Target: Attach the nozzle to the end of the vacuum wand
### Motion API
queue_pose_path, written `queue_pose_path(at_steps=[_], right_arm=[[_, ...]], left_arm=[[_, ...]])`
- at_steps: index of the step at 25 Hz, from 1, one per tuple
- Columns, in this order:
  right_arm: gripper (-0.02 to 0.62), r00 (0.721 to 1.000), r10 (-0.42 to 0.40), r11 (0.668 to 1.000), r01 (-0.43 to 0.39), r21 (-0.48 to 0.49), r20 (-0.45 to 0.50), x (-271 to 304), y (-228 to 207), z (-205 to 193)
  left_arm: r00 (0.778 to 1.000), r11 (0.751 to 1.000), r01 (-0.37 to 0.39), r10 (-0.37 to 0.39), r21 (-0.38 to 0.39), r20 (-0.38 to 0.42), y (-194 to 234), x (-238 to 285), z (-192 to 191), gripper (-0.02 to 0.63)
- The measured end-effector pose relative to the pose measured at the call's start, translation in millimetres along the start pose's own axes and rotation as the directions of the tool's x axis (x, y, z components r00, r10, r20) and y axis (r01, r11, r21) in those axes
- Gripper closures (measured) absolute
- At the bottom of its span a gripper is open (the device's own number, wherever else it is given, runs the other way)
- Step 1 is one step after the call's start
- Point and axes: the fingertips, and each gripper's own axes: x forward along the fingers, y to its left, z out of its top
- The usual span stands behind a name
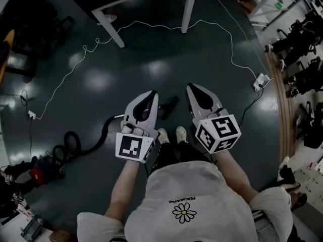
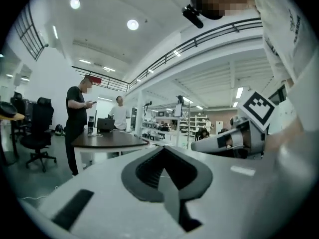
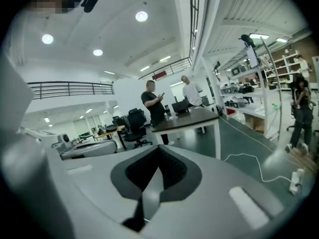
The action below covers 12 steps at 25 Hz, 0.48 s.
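In the head view both grippers are held up side by side in front of the person's chest, high above the dark floor. My left gripper (image 1: 150, 96) is shut and empty, and so is my right gripper (image 1: 194, 88). In the left gripper view the jaws (image 2: 162, 151) meet in a closed point with nothing between them; the right gripper view shows the same (image 3: 158, 151). Below on the floor lie the vacuum body (image 1: 38, 173) and its black hose (image 1: 86, 142), which runs behind the left gripper. A dark elongated piece (image 1: 169, 107), perhaps the nozzle, lies on the floor between the grippers.
A dark-topped table with white legs (image 1: 113, 32) stands ahead, with two people beside it (image 2: 79, 118). A white cable (image 1: 151, 26) loops across the floor to a power strip (image 1: 261, 80). Office chairs and equipment stand at the left and right edges.
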Motion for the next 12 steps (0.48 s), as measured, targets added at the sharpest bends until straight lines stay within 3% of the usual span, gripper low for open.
queue_pose_path(at_steps=[5, 12], right_arm=[[0.589, 0.998, 0.033, 0.987, -0.025, -0.162, 0.046, -49.4, 34.4, 16.4], [0.589, 0.99, 0.034, 0.985, -0.01, -0.173, 0.138, -54.0, 52.8, 31.5]], left_arm=[[0.993, 0.997, -0.082, 0.081, 0.008, 0.086, -8.8, -40.2, 24.7, 0.604], [0.978, 0.986, -0.164, 0.166, -0.023, 0.128, -6.0, -68.4, 28.1, 0.604]])
